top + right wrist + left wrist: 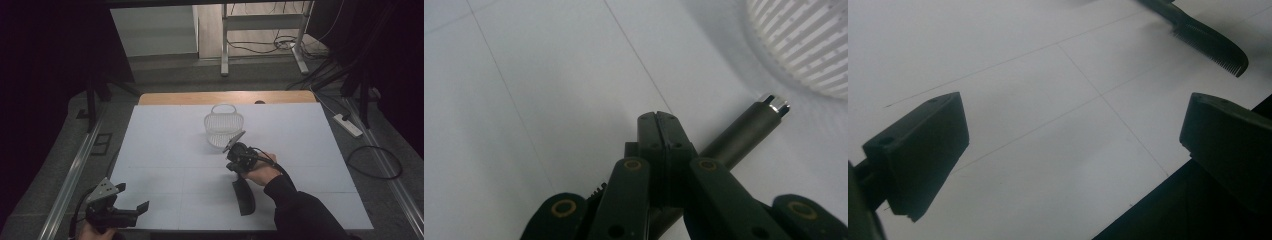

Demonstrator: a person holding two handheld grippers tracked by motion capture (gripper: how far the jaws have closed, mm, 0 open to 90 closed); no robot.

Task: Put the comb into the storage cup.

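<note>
the white table is the biggest thing here, a pale sheet crossed by thin seam lines, with a strip of bare wood along its far edge. near the middle of its far half stands a white slotted basket with a loop handle on its far rim; in the right gripper view its ribbed wall curves across the upper right corner.

the right gripper sits just in front of the basket, held by a hand in a dark sleeve that comes in from the bottom right. its jaws are pressed together, with no gap between the pads in the right gripper view. clamped low in them is a dark cylindrical stick with a silver tip, angled up and away toward the basket; its tip ends just short of the basket wall, apart from it.

a black comb lies flat on the table just beside the right hand, on the near side, its teeth visible in the left gripper view.

the left gripper is at the near left corner of the table, well apart from the basket and the comb. its jaws stand wide apart, with nothing between them but bare table surface and the table's near edge
</note>
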